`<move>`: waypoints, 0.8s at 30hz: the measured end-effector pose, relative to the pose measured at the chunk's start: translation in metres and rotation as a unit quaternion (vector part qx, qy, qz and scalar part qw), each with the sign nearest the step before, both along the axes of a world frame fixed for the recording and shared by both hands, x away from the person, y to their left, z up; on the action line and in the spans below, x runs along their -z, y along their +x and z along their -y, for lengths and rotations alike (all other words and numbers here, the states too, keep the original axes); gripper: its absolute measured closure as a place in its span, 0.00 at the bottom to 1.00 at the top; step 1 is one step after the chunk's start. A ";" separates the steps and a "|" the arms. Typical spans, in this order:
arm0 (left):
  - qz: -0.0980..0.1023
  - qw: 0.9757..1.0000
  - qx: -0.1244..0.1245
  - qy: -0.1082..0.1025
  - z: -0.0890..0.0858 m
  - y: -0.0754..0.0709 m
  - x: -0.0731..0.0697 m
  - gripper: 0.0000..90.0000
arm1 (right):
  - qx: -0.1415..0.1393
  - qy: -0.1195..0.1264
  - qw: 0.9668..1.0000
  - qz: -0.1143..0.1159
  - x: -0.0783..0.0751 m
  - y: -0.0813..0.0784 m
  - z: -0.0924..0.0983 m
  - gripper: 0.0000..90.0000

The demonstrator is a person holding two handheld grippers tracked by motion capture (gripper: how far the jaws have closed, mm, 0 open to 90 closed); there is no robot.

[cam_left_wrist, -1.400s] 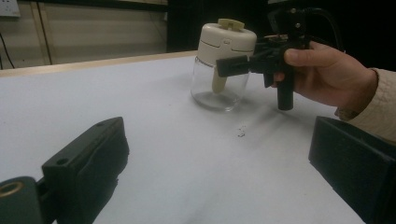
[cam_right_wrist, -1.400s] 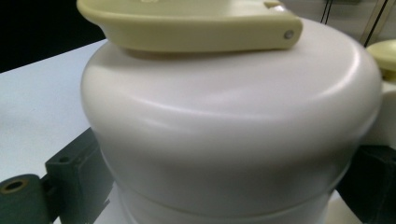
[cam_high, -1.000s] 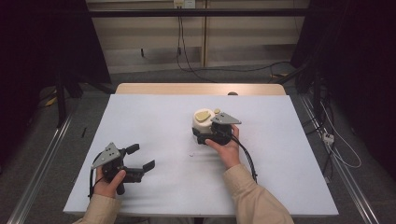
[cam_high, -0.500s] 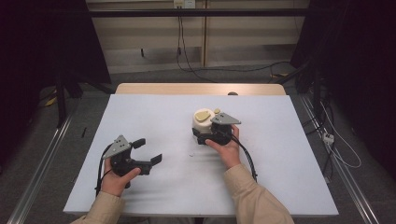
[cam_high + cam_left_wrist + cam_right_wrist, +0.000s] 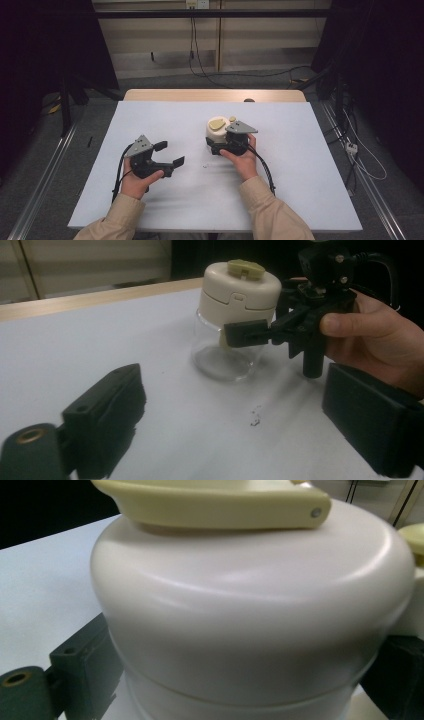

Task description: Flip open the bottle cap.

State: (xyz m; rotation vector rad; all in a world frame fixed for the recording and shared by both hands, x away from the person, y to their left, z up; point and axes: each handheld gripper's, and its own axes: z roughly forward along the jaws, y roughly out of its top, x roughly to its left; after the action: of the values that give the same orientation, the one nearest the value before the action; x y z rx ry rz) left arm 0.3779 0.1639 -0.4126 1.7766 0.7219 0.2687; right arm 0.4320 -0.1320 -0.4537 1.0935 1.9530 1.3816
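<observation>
A glass jar (image 5: 218,129) with a cream lid and a tan flip tab stands on the white table (image 5: 300,190), right of centre. My right gripper (image 5: 216,145) is shut on it from the near side; one finger (image 5: 246,333) presses the clear glass just under the lid. In the right gripper view the lid (image 5: 250,605) sits between both jaws. My left gripper (image 5: 170,154) hovers left of the jar, apart from it and pointing at it. It is open, its jaws have just been closing a little, and nothing is between them (image 5: 235,425).
A few dark crumbs (image 5: 204,165) lie on the table between the grippers. A wooden strip (image 5: 215,95) runs along the far edge. Metal rails (image 5: 40,195) and cables (image 5: 360,160) flank the table on the floor.
My left gripper has moved right and slightly up toward the jar. The right gripper and the jar have stayed put.
</observation>
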 end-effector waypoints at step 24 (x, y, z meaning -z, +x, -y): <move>-0.028 0.998 0.034 0.034 0.046 0.030 -0.008 0.73 | -0.001 0.000 1.000 0.002 0.000 0.000 0.000 0.06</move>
State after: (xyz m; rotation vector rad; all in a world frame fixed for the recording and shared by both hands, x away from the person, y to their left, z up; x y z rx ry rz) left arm 0.4075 0.1174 -0.4043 1.8767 0.6976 0.2012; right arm 0.4323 -0.1322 -0.4541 1.0885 1.9526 1.3850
